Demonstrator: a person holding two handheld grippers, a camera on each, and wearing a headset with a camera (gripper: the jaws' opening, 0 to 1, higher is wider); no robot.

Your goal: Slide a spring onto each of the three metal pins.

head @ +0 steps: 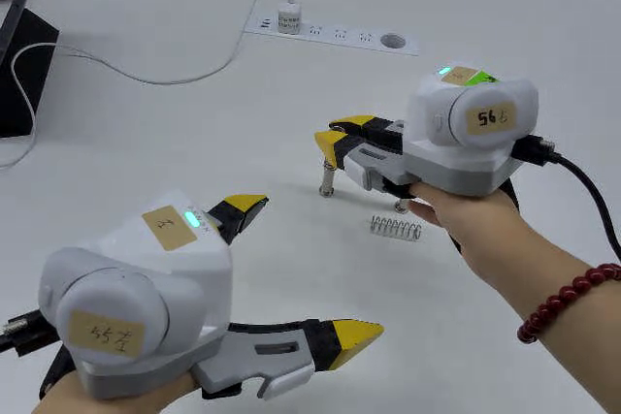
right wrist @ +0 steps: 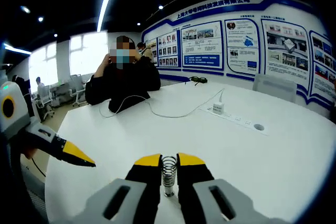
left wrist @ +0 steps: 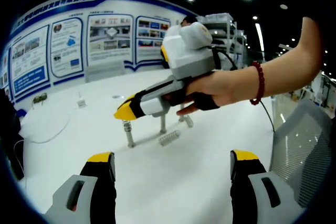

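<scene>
The left claw (head: 315, 267) is showing a rounded white housing over a grey body, with black jaws ending in yellow tips. Two tan tape labels with handwritten marks are sitting on it, and a green light is glowing on top. The right claw (head: 328, 138) is wearing the same colours, labels and green light, and a black cable (head: 582, 181) is trailing from its housing at three o'clock. The person is wearing a dark red bead bracelet (head: 568, 300) on the right wrist.

In the head view your right hand-held gripper (head: 333, 136) covers the coiled steel spring (right wrist: 168, 174) on the upright silver metal pin (head: 328, 181); your hand (head: 466, 215) hides most of a second pin (head: 401, 206).
</scene>
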